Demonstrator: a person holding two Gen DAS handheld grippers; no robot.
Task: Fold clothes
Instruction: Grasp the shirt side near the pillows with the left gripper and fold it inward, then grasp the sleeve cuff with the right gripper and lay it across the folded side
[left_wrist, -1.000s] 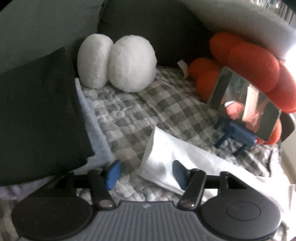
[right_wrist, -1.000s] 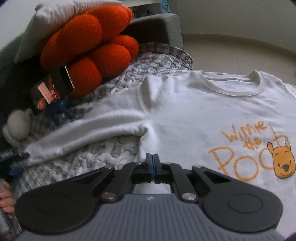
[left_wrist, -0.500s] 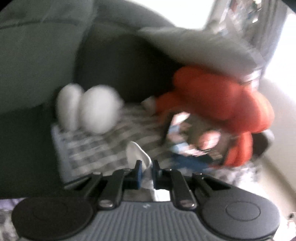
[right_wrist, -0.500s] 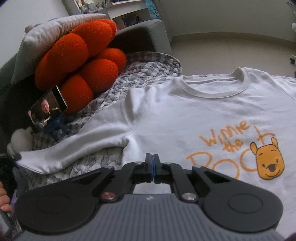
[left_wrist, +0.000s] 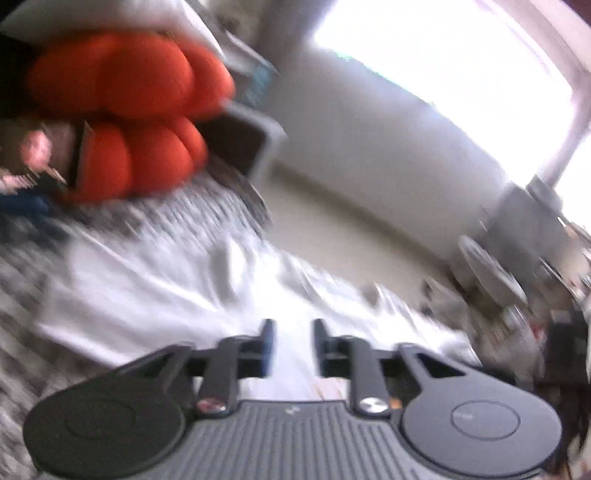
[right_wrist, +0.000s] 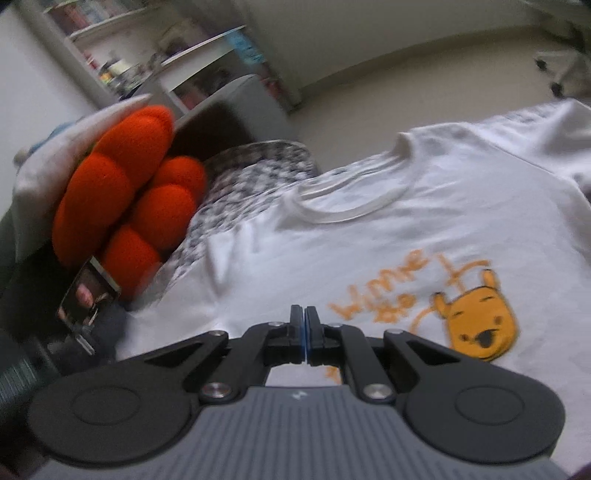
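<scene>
White shirt (right_wrist: 369, 236) flat on quilt (right_wrist: 255, 173), collar toward far edge. Left gripper (left_wrist: 290, 341) narrowly parted, sleeve cloth between jaws, grip uncertain. Right gripper (right_wrist: 304, 334) closed empty at chest.

We see a grey-and-white checked quilt (right_wrist: 255, 173) covering the sofa seat, and on it a white Winnie the Pooh T-shirt (right_wrist: 369, 251) lies spread flat, print up. At the quilt's far end an orange plush cushion (right_wrist: 125, 199) rests against the sofa's dark arm (right_wrist: 236, 110), with a propped phone (right_wrist: 86, 299) just beside it.
</scene>
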